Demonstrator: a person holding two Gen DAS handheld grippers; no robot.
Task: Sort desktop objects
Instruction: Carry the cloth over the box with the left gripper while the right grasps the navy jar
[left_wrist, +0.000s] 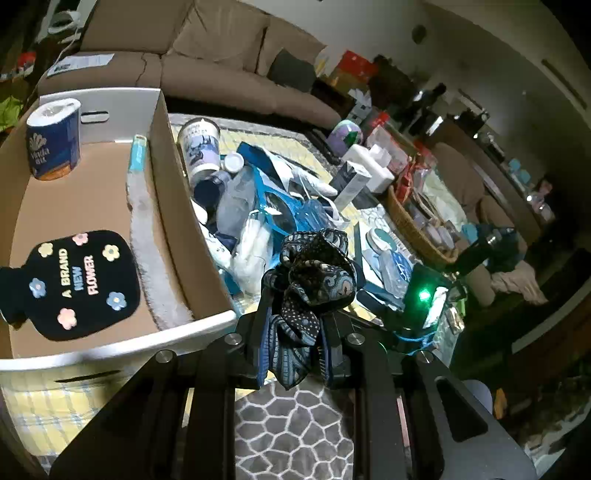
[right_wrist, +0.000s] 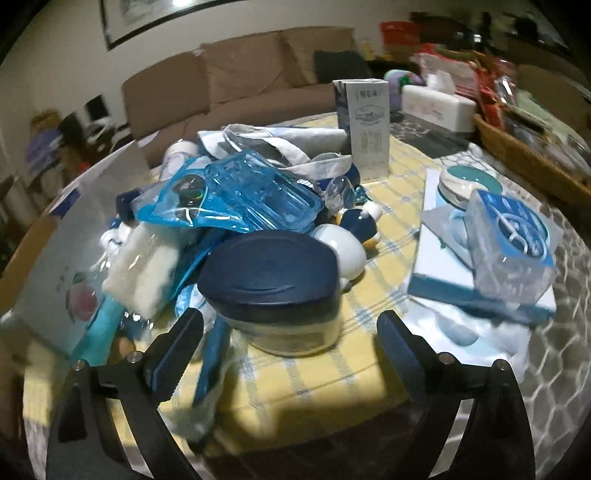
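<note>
Risk, left side: the patterned scarf (left_wrist: 310, 280) is soft and bunched, so a loose fold could slide out of the pinch or drape over the near wall of the cardboard box (left_wrist: 192, 206) instead of dropping inside.
Risk, right side: the jar (right_wrist: 273, 295) has a rounded, smooth-looking wall and stands against a loose heap, so a grip set too high on the dark blue lid, or off centre, could tip it or drag neighbours along.
Risk, heap: the clear blue case (right_wrist: 258, 192) lies just beyond the jar on top of the pile and may slip if the jar shifts.
Left claw (left_wrist: 295, 332): pressed together on the scarf, pinching its lower folds, with the rest of the cloth bulging up beyond the tips.
Right claw (right_wrist: 284, 350): spread wide, nothing between the pads, one finger to each side of the jar's base and not touching it.
Scarf, look: dark navy fabric with paisley and dotted print, crumpled into a knot.
Scarf, place: in the left claw, off the surface, with the box just to the claw's left.
Jar, look: squat, pale contents, broad oval lid.
Jar, place: directly ahead of the right claw, standing on the yellow checked cloth (right_wrist: 332, 373).
Box contents: a tissue roll (left_wrist: 53, 142) at the far end and a black flower-printed pouch (left_wrist: 75, 284) nearer, both left of the left claw.
</note>
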